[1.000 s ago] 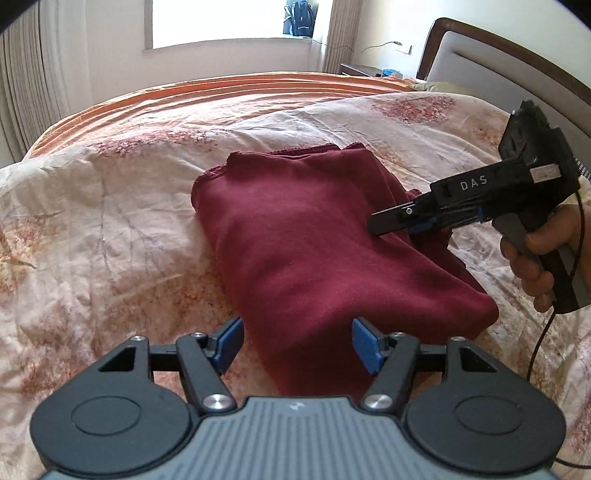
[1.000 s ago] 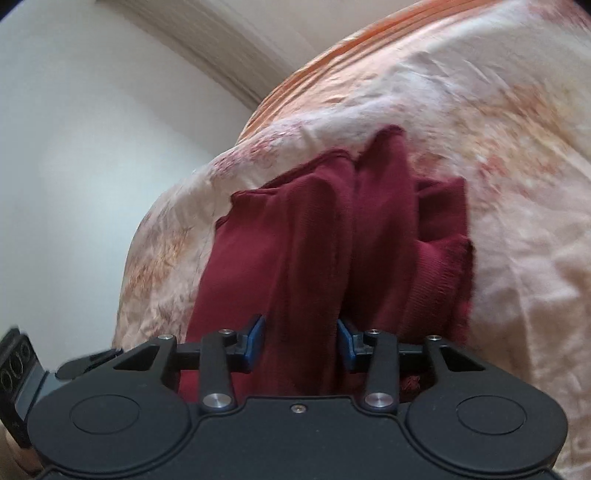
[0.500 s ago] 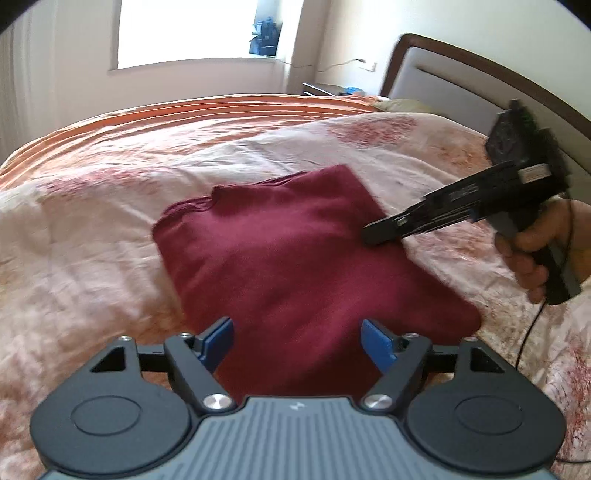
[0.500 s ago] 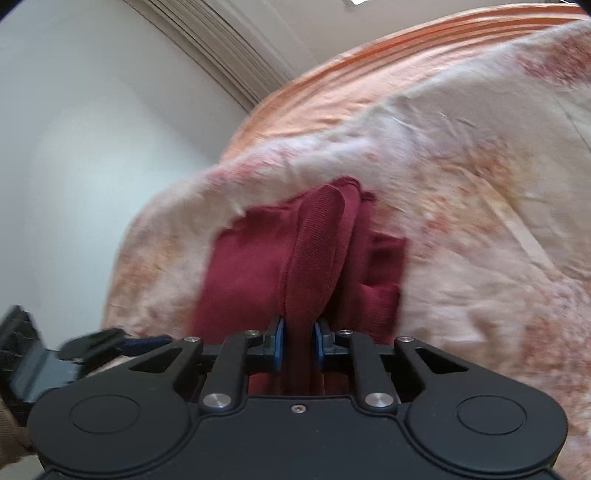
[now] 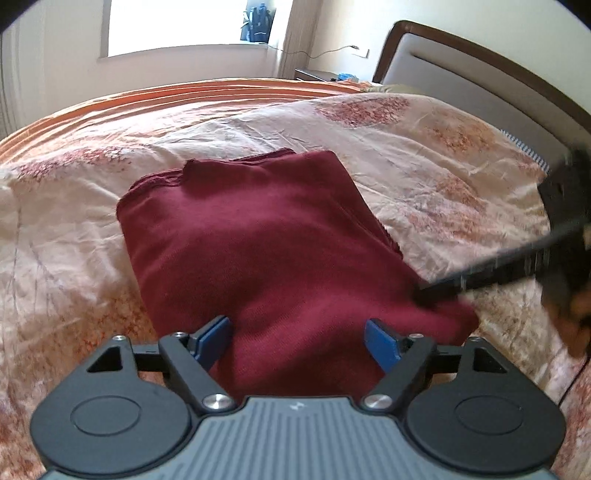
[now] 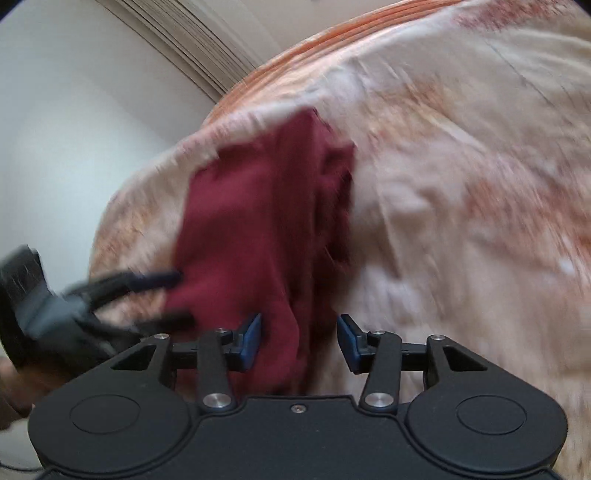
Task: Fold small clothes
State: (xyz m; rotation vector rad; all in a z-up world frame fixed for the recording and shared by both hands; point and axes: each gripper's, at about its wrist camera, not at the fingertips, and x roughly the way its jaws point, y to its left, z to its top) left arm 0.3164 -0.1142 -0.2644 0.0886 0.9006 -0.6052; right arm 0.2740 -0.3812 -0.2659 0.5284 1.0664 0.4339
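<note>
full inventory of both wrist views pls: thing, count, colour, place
garment: 1, dark red, folded, lying mid-bed on the bedspread
bedspread: 1, cream with reddish floral print, covering the bed
orange cover: 1, orange, striped, at the far edge of the bed
headboard: 1, brown frame with grey panel, far right
window: 1, bright, far wall
curtain: 1, beige, right of the window
left gripper: 1, black with blue pads, open over the garment's near edge
right gripper: 1, black with blue pads, open at the garment's right edge; blurred
</note>
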